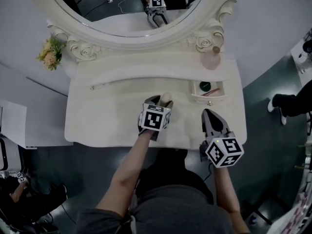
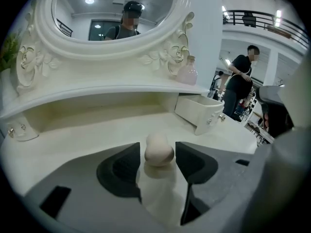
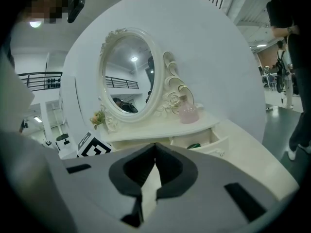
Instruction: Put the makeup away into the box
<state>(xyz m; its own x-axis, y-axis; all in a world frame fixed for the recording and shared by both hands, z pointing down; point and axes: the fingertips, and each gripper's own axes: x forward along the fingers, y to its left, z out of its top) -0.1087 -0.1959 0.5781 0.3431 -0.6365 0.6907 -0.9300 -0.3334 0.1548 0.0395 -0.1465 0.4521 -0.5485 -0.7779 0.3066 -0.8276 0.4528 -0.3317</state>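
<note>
The white counter [image 1: 97, 112] carried an open drawer [image 1: 209, 97]. Left of the drawer, the left tool [image 1: 162, 101] stood released, its jaws either side of a beige makeup sponge [image 2: 159, 150] resting on the counter. In front of the drawer, the right tool [image 1: 207, 113] was clenched, empty.

Bare tabletop [image 1: 105, 113] ran from the makeup sponge [image 1: 166, 97] to the open drawer [image 1: 209, 97]; mirror frame [image 1: 87, 48] and pink bottle [image 1: 212, 60] blocked the rear.

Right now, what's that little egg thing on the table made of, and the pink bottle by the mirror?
The egg-shaped sponge looks like soft foam: matte, beige, no shine at all. The pink bottle looks like glass, maybe clear plastic: pale, partly see-through and smooth, so I cannot tell which.
</note>
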